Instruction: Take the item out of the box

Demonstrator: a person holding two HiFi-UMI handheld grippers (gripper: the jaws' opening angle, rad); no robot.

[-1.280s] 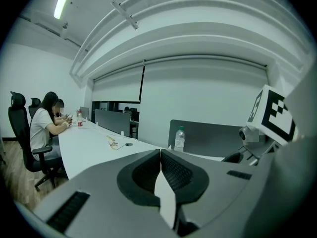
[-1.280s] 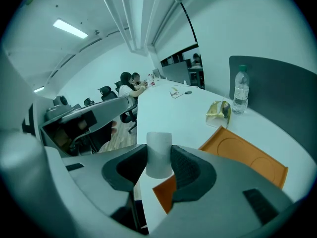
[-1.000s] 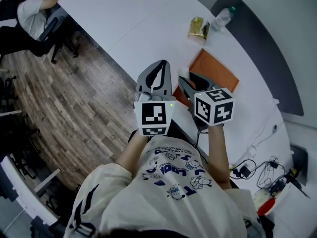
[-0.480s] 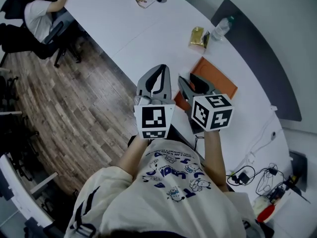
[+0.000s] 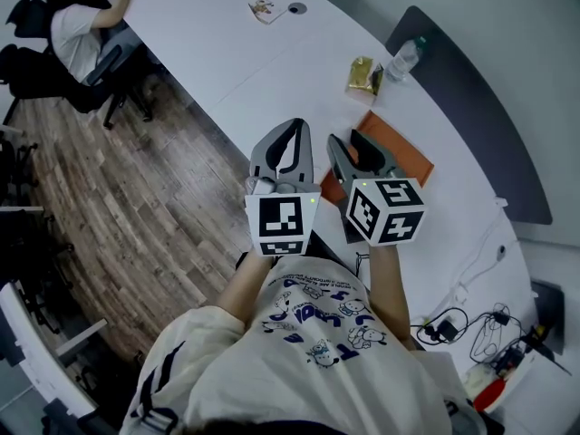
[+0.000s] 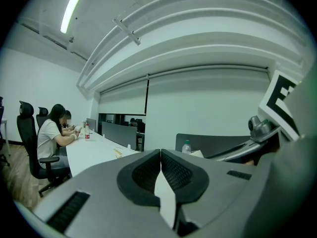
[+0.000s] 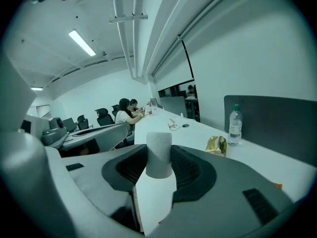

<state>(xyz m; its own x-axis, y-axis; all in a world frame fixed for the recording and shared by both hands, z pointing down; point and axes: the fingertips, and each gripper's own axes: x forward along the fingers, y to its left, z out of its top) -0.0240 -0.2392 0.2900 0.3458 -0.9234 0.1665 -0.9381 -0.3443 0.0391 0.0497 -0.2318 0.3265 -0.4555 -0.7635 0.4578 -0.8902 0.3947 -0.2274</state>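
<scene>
My right gripper (image 7: 159, 150) is shut on a pale upright cylinder (image 7: 159, 158), which stands between its ribbed pads. In the head view this right gripper (image 5: 350, 143) hangs above the near end of the flat orange box (image 5: 401, 149) on the white table (image 5: 227, 43); the cylinder is hidden there. My left gripper (image 6: 161, 153) is shut, its pads meeting with nothing between them. In the head view the left gripper (image 5: 295, 127) is held just left of the right one, over the table's edge.
A water bottle (image 5: 405, 36) and a yellow snack bag (image 5: 362, 64) lie beyond the box. A paper item (image 5: 261, 7) lies further up the table. A person (image 5: 77, 21) sits at the far left end with office chairs. Cables (image 5: 471, 320) trail at the lower right.
Both grippers have risen, the right one more, carrying the cylinder up over the orange box. The left gripper stays shut and empty.
</scene>
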